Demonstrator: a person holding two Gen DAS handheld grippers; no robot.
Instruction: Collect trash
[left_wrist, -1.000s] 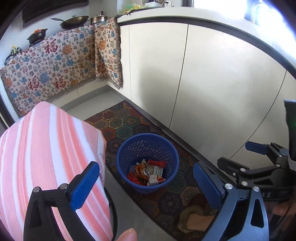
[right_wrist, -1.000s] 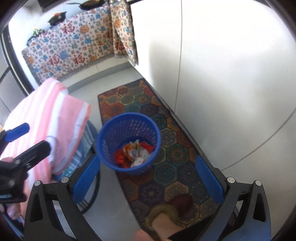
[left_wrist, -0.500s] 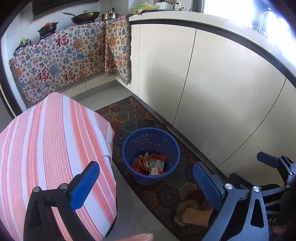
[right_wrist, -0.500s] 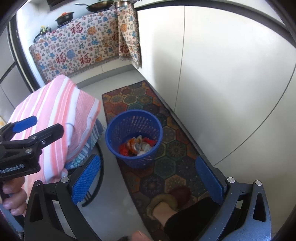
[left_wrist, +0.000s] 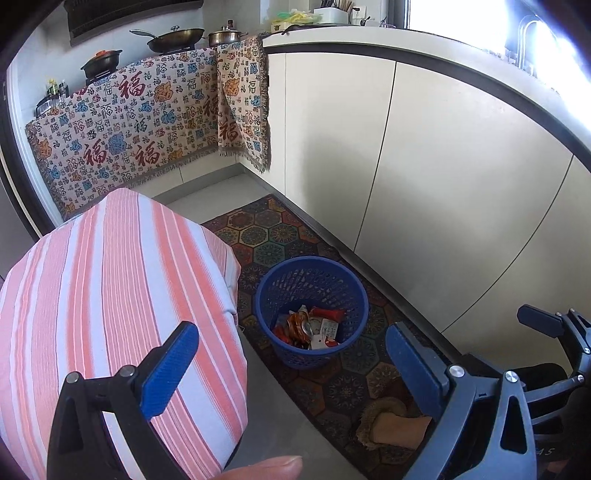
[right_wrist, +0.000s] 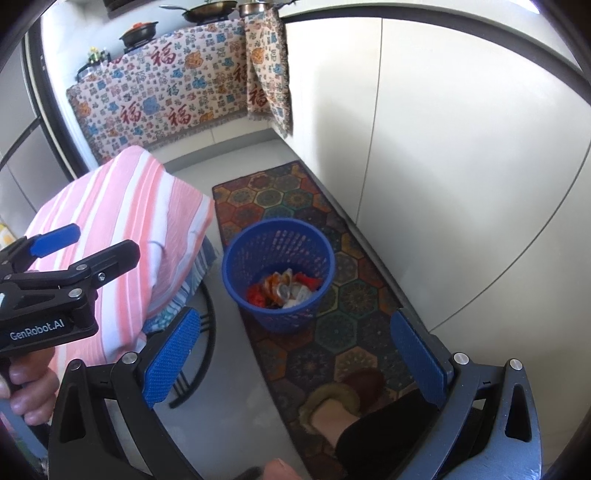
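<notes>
Blue pads on my left gripper (left_wrist: 291, 369) and right gripper (right_wrist: 291, 354) stand wide apart, gripping nothing, both angled down over the blue basket (left_wrist: 347, 295) on the patterned rug (right_wrist: 354, 332). Wrappers, perhaps a can too (right_wrist: 284, 290), lie inside.

Ahead of the claws, the bin (left_wrist: 312, 291) is perforated blue plastic holding glossy wrappers (left_wrist: 310, 326). It stands on a woven patterned rug (right_wrist: 295, 199). Left of it, striped cloth (left_wrist: 110, 295) looks soft and matt; the cabinets (left_wrist: 443, 177) are smooth.
</notes>
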